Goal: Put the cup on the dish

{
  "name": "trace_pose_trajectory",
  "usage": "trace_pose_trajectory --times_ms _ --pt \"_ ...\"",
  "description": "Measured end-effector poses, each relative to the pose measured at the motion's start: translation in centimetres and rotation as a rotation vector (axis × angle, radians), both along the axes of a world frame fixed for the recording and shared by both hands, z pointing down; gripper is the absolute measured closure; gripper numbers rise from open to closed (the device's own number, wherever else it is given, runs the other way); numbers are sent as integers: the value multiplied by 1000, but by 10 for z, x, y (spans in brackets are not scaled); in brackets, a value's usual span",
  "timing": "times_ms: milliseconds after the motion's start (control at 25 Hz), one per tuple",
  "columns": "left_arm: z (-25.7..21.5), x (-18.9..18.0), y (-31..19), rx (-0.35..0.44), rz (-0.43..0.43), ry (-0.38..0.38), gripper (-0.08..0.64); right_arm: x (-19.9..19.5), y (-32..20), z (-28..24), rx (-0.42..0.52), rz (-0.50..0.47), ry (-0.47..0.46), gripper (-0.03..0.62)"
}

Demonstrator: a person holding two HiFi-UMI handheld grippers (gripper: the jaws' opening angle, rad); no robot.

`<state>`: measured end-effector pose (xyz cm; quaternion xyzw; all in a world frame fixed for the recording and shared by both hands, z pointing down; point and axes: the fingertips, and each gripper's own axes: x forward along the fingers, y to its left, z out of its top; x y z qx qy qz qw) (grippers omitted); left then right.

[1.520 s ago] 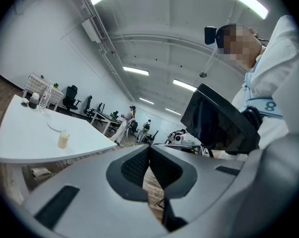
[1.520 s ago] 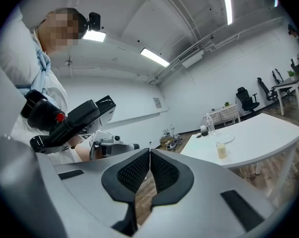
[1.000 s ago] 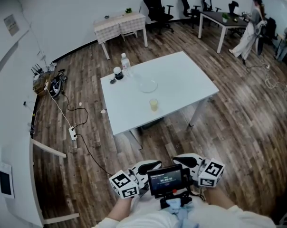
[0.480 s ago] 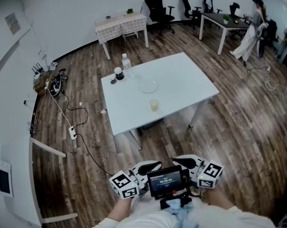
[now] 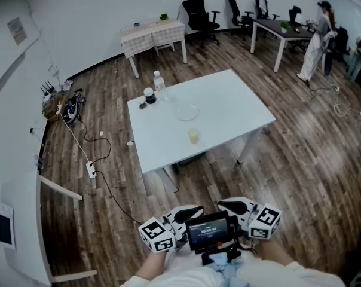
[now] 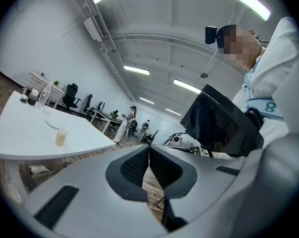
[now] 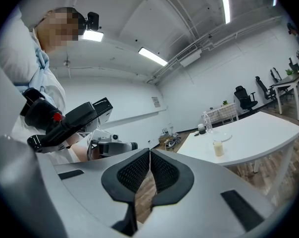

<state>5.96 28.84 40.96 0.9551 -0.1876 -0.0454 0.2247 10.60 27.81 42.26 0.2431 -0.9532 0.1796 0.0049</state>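
Observation:
A small cup [image 5: 193, 136] of yellowish liquid stands on the white table [image 5: 228, 106], near its front edge. A clear glass dish [image 5: 187, 112] lies just behind the cup, apart from it. Both grippers are held close to my body, far short of the table. The left gripper [image 5: 194, 209] and the right gripper [image 5: 224, 204] point toward each other, both shut and empty. In the left gripper view the jaws [image 6: 148, 152] meet, with the cup [image 6: 61, 137] and dish [image 6: 54, 124] far off. The right gripper [image 7: 150, 157] likewise shows pads pressed together, with the cup [image 7: 218, 148] distant.
A water bottle [image 5: 159, 84] and a dark jar [image 5: 148, 94] stand at the table's back left corner. A small screen [image 5: 209, 232] sits between the grippers. Cables and a power strip [image 5: 91, 168] lie on the wooden floor at left. More tables, chairs and a person [image 5: 317, 37] are beyond.
Both grippers stay shut near my body, a little lower in the frame. The person at the back right has shifted slightly. Cup and dish have not moved.

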Motion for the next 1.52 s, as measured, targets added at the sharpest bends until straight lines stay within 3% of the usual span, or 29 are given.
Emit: trace_pose_trajectory --times_ms 760,1040,1520 --pt "13 -13 -38 -22 -10 -21 558 -4 -40 15 -42 6 -13 560" --pt "18 -40 -106 -30 -33 2 558 -25 -105 21 -52 3 -7 560" --pt "18 -73 -229 -51 10 5 558 -54 -229 20 -68 44 22 560"
